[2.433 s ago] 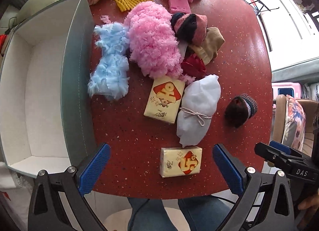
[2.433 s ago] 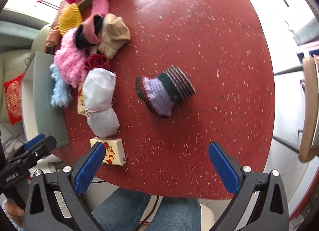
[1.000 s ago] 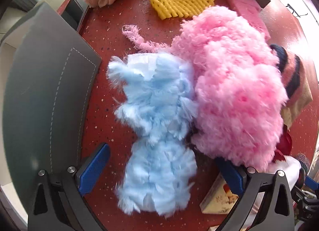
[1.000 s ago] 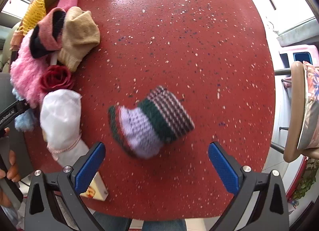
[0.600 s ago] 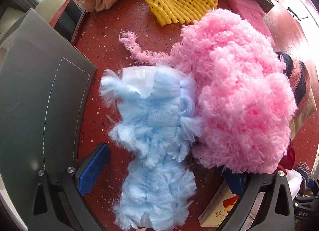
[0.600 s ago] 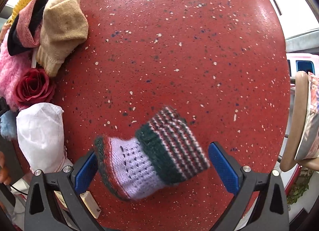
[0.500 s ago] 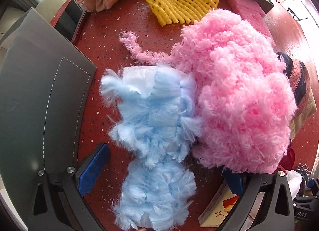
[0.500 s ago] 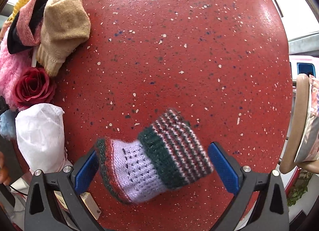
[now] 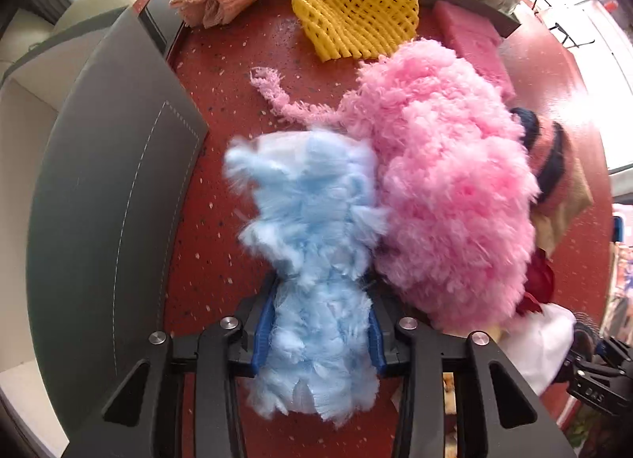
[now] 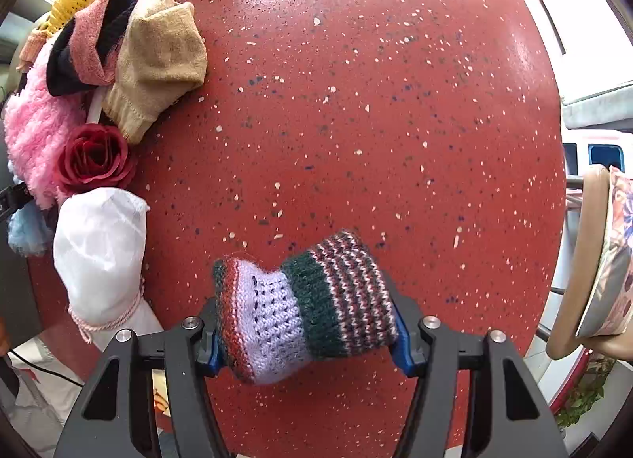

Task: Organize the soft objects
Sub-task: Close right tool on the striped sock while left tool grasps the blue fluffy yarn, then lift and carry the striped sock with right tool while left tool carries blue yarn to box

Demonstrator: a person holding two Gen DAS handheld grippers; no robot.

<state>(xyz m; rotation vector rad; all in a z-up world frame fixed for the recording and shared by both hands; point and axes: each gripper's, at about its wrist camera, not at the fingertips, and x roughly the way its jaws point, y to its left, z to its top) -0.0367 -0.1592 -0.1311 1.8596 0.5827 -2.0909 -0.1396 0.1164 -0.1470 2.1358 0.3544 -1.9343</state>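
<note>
Closing on the blue fluffy piece [image 9: 316, 291], the left gripper [image 9: 318, 333] had both blue pads pressed into its lower half, jaws still narrowing. Just right of those fingers lay the pink fluffy bundle [image 9: 443, 196], touching the blue one; left of them stood the grey box wall [image 9: 107, 220]. Beyond sat the yellow foam net [image 9: 352, 2]. The right gripper [image 10: 306, 333] was closing too, clamped across the striped knitted sleeve [image 10: 304, 311] on the red table [image 10: 376, 101].

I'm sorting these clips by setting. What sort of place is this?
Probably a home living or dining area: a round red speckled table strewn with socks and fluffy yarn, a cushioned chair beside it, bright windows behind.
</note>
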